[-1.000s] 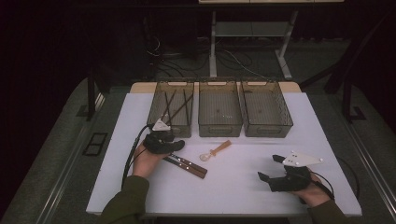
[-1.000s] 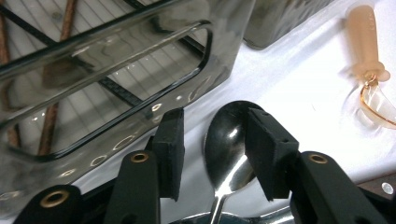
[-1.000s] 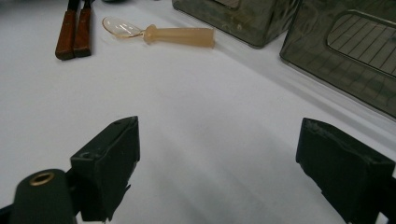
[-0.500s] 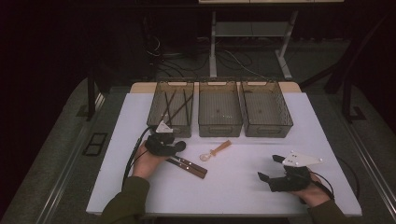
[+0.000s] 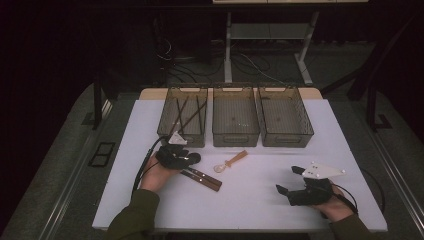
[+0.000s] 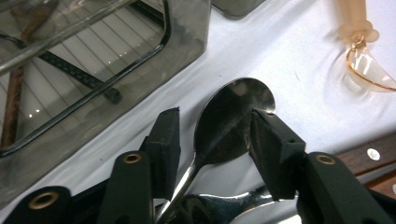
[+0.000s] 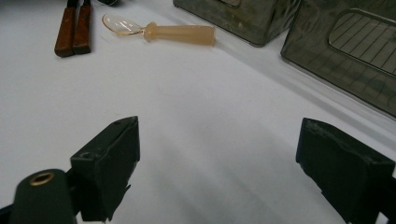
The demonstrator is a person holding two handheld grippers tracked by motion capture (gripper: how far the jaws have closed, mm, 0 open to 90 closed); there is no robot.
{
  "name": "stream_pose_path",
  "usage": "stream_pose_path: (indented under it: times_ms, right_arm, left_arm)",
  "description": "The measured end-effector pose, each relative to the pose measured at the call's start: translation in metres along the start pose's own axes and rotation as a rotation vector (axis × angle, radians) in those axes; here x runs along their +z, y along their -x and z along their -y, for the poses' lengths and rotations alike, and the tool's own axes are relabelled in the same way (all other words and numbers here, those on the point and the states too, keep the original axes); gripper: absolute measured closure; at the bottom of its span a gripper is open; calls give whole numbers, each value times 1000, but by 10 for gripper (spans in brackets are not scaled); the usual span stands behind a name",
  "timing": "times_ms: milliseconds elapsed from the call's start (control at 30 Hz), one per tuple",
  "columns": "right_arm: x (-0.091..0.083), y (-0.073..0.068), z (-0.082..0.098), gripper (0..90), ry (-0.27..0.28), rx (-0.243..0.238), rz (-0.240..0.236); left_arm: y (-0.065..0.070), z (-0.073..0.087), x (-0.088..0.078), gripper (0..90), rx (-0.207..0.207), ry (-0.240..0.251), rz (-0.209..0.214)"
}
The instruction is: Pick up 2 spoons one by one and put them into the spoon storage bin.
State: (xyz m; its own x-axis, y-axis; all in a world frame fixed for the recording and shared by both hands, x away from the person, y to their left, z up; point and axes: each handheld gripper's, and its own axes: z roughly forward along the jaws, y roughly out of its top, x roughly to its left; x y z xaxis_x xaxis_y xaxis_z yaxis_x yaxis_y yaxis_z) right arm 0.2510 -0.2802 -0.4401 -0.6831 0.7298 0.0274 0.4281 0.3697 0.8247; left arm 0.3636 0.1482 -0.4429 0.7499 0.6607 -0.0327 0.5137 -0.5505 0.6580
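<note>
Two metal spoons (image 6: 229, 128) lie on the white desk (image 5: 250, 200) between the left tool's (image 6: 217, 140) half-open, just-closing jaws, pads not yet pressing, handles running back under it, beside the leftmost bin (image 5: 184, 116), while the right tool (image 5: 290, 181) rests wide and empty, well apart.

Polished metal spoon (image 6: 229, 123), bowl up and catching dark reflections, lay flat on white tabletop at centre of left gripper view, bowl toward upper right, thin handle running down to lower left, second steel spoon bowl (image 6: 224, 205) underneath at bottom edge.
</note>
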Motion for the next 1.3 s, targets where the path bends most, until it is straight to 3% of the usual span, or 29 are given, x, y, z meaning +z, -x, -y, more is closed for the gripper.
stream_pose_path:
  times_ms: [533,900,1000,1300]
  right_arm:
    - [0,0,0,137,-5,-7,3]
    - [0,-1,0,140,-5,-9,4]
    - [0,-1,0,139,-6,-7,4]
    - [0,-1,0,140,-6,-8,3]
  left_arm:
    - [5,0,-3,687,59,-25,0]
    - [8,0,-6,731,88,-29,-17]
    - [7,-1,-10,822,92,-10,-5]
    - [6,-1,-13,864,101,2,29]
